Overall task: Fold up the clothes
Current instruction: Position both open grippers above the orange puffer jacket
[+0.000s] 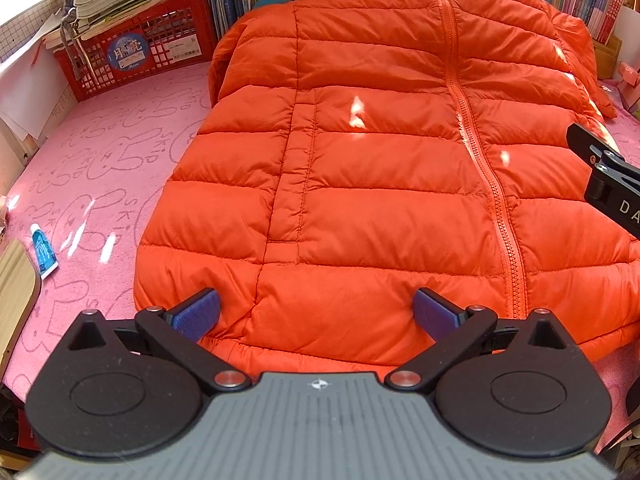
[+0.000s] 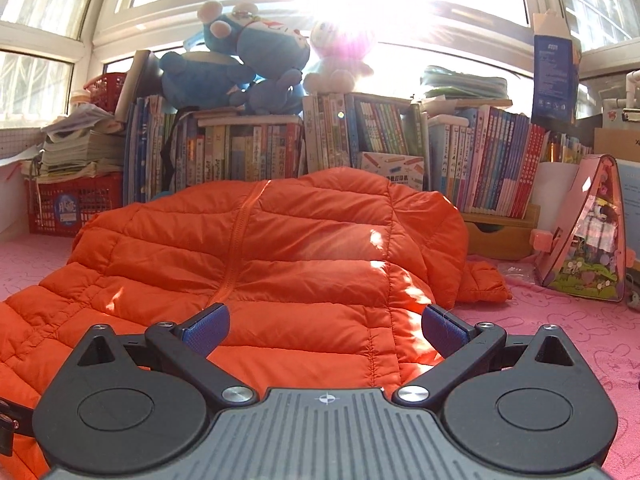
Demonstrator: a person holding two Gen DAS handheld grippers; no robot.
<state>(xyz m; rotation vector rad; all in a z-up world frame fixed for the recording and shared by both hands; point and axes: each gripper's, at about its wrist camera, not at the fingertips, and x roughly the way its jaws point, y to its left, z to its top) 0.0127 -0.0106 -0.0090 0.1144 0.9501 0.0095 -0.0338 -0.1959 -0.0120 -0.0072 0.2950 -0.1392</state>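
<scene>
Left gripper (image 1: 316, 316) wide open | right gripper (image 2: 326, 330) likewise (both over jacket (image 1: 380, 160))

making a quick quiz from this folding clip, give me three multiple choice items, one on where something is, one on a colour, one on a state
1. Where does the small blue tube lie?
A. on the pink mat, left of the jacket
B. on top of the jacket
C. inside the red crate

2. What colour is the puffer jacket?
A. navy
B. orange
C. grey

3. How does the left gripper stand?
A. shut on the hem
B. shut on the zipper
C. open, holding nothing

Answers:
1 A: the tube rests on the pink mat, apart from the jacket.
2 B: orange in both views.
3 C: its fingers are spread wide over the hem.
</scene>
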